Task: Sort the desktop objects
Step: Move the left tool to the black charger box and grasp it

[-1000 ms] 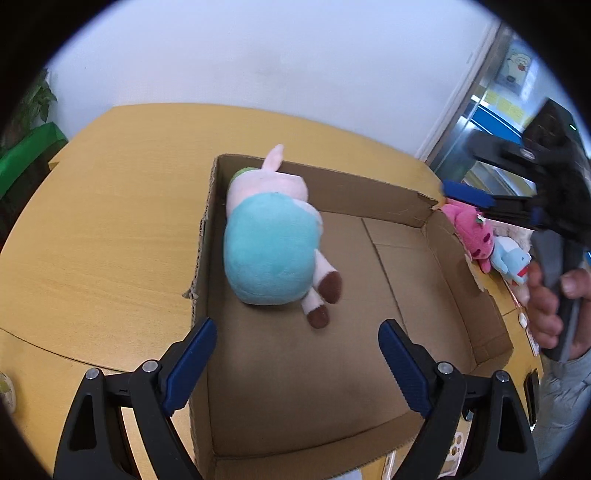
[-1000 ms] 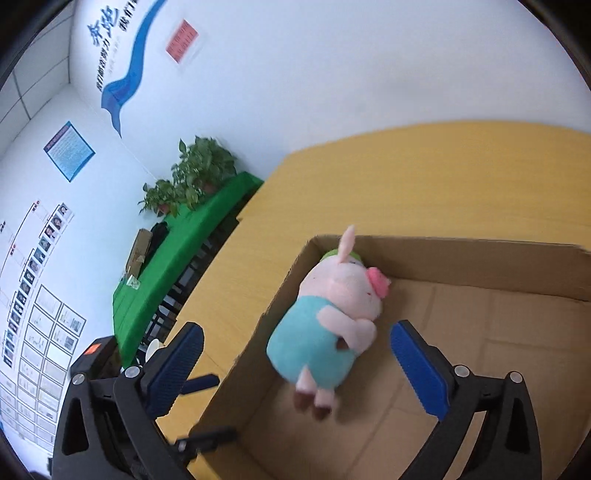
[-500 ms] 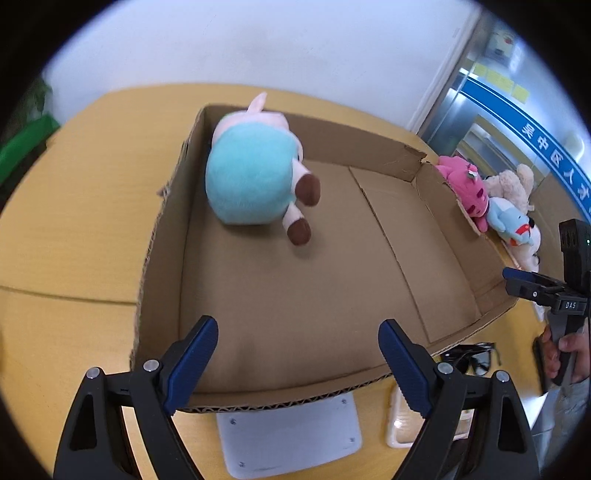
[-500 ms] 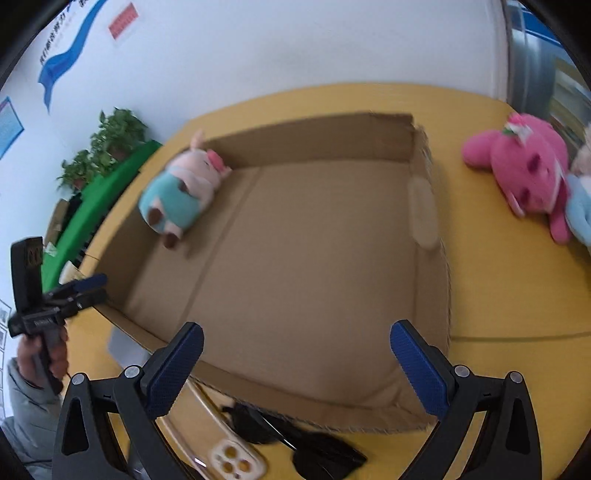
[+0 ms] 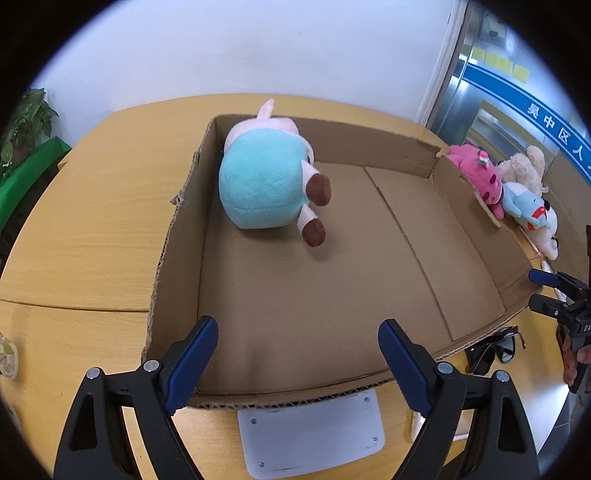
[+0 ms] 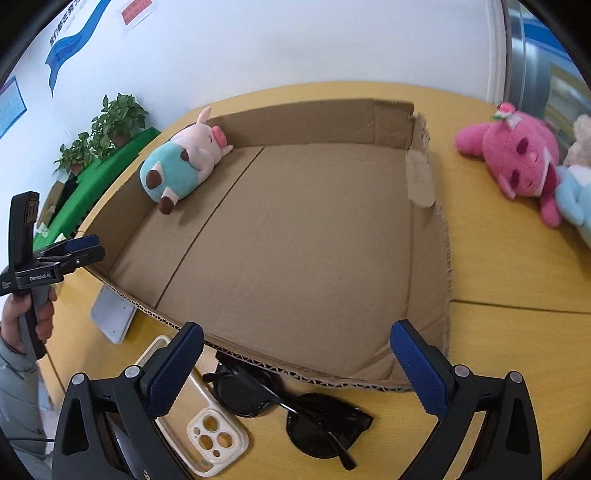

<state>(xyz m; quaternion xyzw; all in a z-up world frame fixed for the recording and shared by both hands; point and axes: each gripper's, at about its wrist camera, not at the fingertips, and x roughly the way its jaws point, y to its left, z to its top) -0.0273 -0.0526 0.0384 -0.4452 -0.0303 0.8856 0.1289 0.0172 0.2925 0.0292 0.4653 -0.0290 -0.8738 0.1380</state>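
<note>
So far only pink-and-teal plush pig point(image 6: 181, 168) lay in shallow brown cardboard box point(image 6: 430, 236), at 10 o'clock corner. Black sunglasses point(image 6: 291, 410), cream phone case point(image 6: 207, 435), pink plush bear point(image 6: 517, 162) remained on tabletop point(image 6: 517, 266). Both claws, left claw point(image 5: 297, 365) and right claw point(image 6: 295, 373), gaped empty.

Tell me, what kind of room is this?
Probably an office or meeting room: a big wooden table, printed posters on the white wall, potted plants on a side counter, and a metal-framed glass door.

Black gripper point(image 6: 295, 363), blue ribbed pads point(image 6: 413, 365), silver screws; grey sleeve point(image 6: 14, 391).
</note>
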